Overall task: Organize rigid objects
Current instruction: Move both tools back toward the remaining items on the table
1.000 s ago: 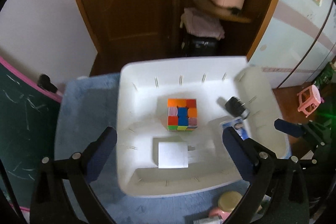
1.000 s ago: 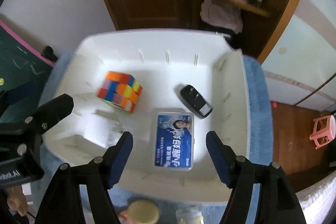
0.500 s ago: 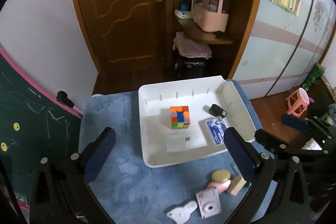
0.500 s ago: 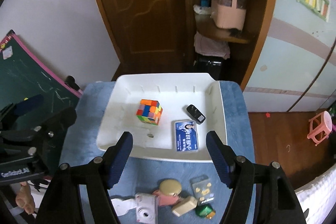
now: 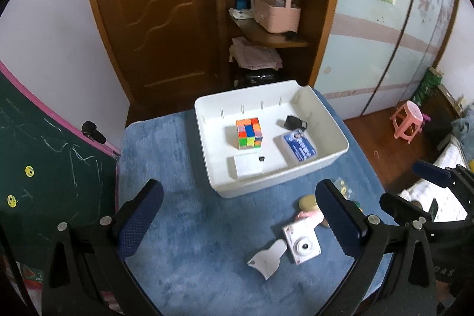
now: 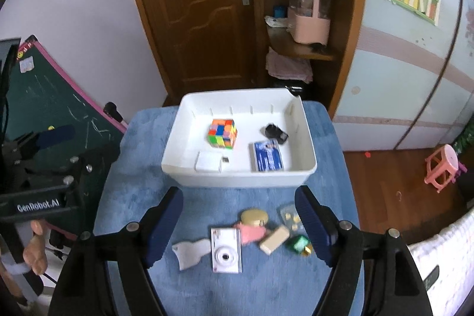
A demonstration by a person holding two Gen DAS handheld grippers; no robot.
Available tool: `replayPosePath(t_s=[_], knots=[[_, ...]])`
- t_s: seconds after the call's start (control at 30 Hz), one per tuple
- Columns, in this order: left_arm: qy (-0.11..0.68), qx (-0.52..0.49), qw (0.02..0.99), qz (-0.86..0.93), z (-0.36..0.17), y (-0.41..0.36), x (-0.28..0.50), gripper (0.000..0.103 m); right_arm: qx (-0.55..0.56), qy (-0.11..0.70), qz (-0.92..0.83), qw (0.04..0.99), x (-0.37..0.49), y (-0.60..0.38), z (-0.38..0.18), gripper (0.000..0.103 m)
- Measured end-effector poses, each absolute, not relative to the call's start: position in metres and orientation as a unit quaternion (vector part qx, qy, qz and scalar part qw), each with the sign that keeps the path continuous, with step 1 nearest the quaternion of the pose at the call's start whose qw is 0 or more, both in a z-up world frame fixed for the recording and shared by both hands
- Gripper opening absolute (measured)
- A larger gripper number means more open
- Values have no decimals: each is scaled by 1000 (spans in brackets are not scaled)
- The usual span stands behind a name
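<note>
We hold both grippers above a blue mat (image 6: 142, 138), and neither carries anything. Our left gripper (image 5: 237, 215) has its jaws spread wide, with only bare mat between the pads. Our right gripper (image 6: 238, 222) has its jaws opening, and the loose items lie far below them, untouched.

The white bin (image 6: 308, 135) sits at the far end of the mat, its long axis running left to right in the right wrist view. Inside, the puzzle cube (image 6: 222, 133) stands near the back left. The black key fob (image 6: 276, 133) lies at the back right, close to the right wall. The blue card case (image 6: 268, 156) lies flat just in front of the fob, its long axis running from the near wall toward the back. A white square box (image 6: 208, 162) lies by the near wall at left, with a tiny dark piece (image 6: 225, 159) beside it.

On the mat in front of the bin, a white toy camera (image 6: 225, 250) lies lens up, its long axis pointing toward the bin. A white flat cut-out (image 6: 191, 252) touches its left edge. To its right are a pink figure with a tan cap (image 6: 251, 224), a tan block (image 6: 274, 239) lying diagonally, a green gem-like piece (image 6: 299, 245) and a clear pill blister (image 6: 290, 216).

The mat's left half is open. A green chalkboard (image 6: 44, 99) leans along the left edge, and on the right the mat ends at wood floor.
</note>
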State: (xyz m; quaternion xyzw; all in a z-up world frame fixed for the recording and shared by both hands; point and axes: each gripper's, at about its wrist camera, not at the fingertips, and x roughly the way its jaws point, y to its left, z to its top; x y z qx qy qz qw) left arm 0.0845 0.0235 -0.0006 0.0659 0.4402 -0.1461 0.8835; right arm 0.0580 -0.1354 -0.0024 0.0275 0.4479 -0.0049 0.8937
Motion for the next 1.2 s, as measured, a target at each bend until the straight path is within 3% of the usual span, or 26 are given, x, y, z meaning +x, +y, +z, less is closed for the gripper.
replayPosePath(t_s=[0.37, 0.9, 1.2], knots=[[453, 116, 860, -205, -44, 23, 52, 102, 13, 464, -42, 885, 5, -125, -43, 78], [567, 209, 733, -312, -204, 0, 42, 102, 24, 508, -19, 861, -3, -113, -161, 78], [605, 205, 698, -323, -250, -13, 55, 102, 41, 527, -23, 849, 2, -114, -195, 78]])
